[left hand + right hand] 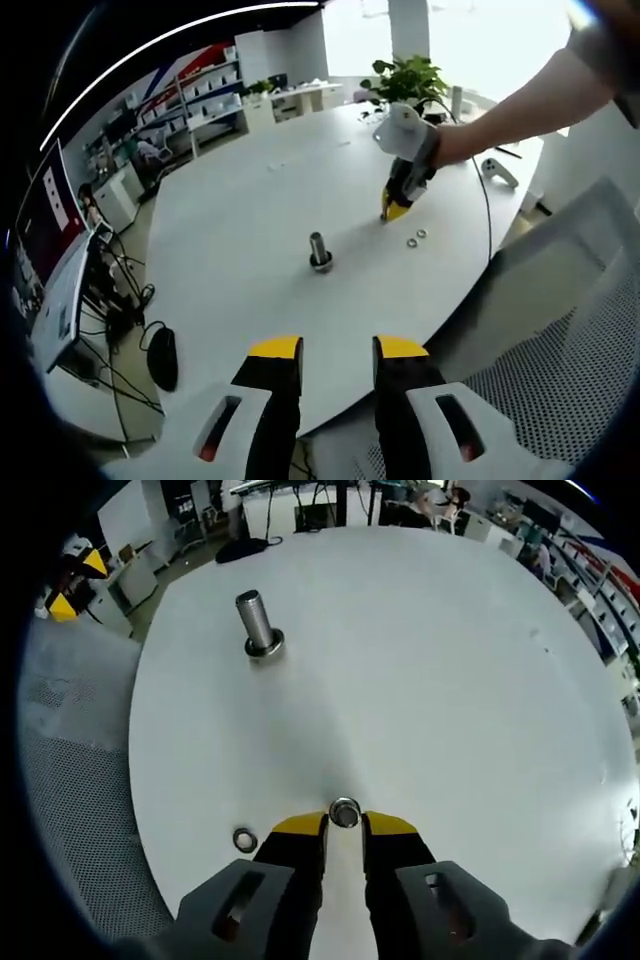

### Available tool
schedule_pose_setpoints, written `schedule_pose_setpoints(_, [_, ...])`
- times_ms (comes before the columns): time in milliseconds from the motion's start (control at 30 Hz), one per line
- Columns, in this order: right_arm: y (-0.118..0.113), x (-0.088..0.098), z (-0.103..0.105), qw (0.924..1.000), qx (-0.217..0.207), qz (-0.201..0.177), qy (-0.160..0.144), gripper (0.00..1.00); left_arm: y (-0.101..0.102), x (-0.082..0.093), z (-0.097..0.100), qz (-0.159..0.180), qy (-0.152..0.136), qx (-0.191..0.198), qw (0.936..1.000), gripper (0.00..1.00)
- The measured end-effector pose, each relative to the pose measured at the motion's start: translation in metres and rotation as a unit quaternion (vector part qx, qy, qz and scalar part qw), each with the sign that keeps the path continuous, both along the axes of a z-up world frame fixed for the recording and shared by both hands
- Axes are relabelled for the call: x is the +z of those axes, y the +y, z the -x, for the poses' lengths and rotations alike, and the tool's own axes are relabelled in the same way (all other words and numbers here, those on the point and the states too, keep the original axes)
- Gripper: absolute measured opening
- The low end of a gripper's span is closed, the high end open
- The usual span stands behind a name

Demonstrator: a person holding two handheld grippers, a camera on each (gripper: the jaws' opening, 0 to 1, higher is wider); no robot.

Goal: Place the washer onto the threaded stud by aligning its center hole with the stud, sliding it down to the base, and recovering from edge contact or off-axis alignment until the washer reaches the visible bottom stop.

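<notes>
The threaded stud [320,250] stands upright on its base near the middle of the round white table [230,200]. Two small washers [416,238] lie flat on the table to its right. My right gripper [393,210], held by a person's hand, points down at the table close to them. In the right gripper view, one washer [344,812] shows just past the tips of my right gripper [344,825], whose jaws stand a little apart and hold nothing. The other washer [245,839] lies to the left, and the stud [258,623] is farther off. My left gripper [338,350] is open over the table's near edge.
A mesh chair [560,360] stands by the table edge on the right. A potted plant [408,78] sits at the far side. Cables and a monitor [50,250] are on the left. My left gripper [65,592] shows beyond the table rim.
</notes>
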State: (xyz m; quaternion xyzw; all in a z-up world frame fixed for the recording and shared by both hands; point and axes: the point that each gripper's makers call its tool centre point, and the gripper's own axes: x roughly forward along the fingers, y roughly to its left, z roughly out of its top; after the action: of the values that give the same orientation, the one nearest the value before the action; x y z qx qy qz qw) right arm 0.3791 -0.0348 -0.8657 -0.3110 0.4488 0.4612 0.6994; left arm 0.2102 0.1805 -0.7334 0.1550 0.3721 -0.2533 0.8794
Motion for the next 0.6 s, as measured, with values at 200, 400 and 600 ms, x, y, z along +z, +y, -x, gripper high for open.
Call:
schedule_pose_setpoints(200, [-0.008,0.006,0.002,1.0,-0.006,-0.001,-0.005,0.18,0.0,0.0,0.0,-0.002,-0.002,0.0,1.0,0.26])
schedule_pose_setpoints(400, [-0.018,0.007,0.012,0.9999,-0.015,-0.005,-0.001,0.2,0.0,0.001,-0.001,-0.003,-0.003,0.0,1.0,0.26])
schedule_pose_setpoints(600, [-0.025,0.005,0.026,0.9996,-0.023,-0.012,0.014,0.24,0.001,0.001,0.0,-0.004,-0.004,0.001,1.0,0.26])
